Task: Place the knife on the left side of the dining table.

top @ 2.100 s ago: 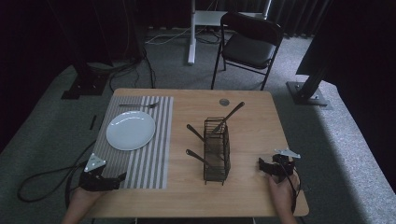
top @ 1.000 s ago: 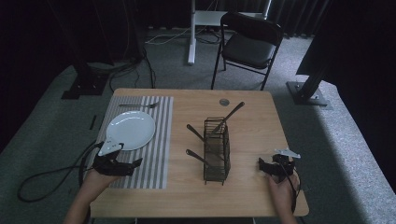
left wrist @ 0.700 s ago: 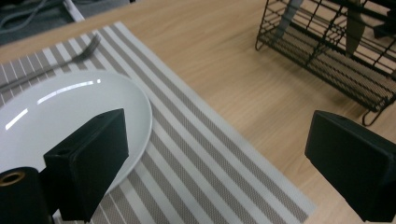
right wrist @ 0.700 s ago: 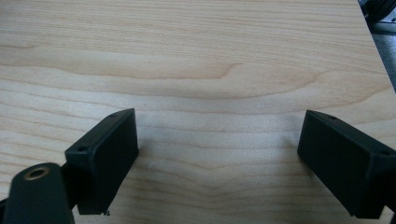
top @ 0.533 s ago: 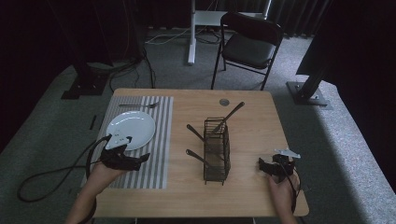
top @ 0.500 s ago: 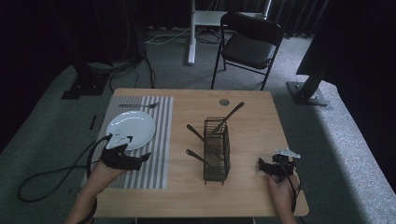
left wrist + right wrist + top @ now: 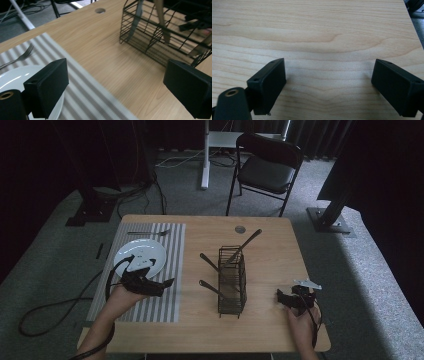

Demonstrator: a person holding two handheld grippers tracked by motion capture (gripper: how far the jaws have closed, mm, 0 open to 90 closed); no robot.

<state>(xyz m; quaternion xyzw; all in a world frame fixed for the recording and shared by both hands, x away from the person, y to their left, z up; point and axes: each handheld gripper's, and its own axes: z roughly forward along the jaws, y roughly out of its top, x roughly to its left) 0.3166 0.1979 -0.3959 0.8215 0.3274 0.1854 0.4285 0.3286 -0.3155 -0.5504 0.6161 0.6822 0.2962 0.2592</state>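
A black wire basket point(image 7: 231, 280) stands mid-table with several dark-handled utensils point(image 7: 243, 246) leaning out of it; the left gripper view shows its mesh point(image 7: 160, 32) ahead. A white plate point(image 7: 140, 256) lies on a grey striped placemat point(image 7: 145, 285), and a fork point(image 7: 148, 233) rests beyond the plate. My left gripper point(image 7: 167, 282) hovers over the placemat just right of the plate, open and holding nothing point(image 7: 117, 85). My right gripper point(image 7: 280, 297) rests near the table's front right, jaws wide apart over bare wood point(image 7: 328, 82).
A small round hole point(image 7: 240, 228) sits in the tabletop at the back. A black folding chair point(image 7: 267, 167) and a white stand point(image 7: 205, 155) are on the floor beyond the table. A cable point(image 7: 55, 305) trails off the left side to the floor.
My left gripper has moved from the table's front left corner forward and right, to beside the plate over the placemat. The right gripper has stayed still.
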